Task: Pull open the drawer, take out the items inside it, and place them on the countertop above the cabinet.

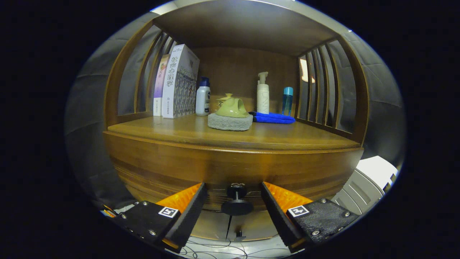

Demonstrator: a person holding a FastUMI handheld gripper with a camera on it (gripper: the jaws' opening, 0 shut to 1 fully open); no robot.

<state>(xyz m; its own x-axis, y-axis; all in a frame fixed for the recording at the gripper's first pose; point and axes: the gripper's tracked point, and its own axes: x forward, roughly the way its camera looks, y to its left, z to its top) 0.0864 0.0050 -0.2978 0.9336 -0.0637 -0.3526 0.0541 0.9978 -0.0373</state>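
On the surface (172,131) above your closed drawer (161,169), bottles stand; your hand-held gripper (233,201) gapes wide around its knob (236,205).

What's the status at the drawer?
Claw open, fingers either side of the drawer knob, not touching. Drawer shut. Nothing between claw and knob.

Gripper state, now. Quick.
Gripper: open, holding nothing; the black drawer knob sits between its fingers, neither touching it.
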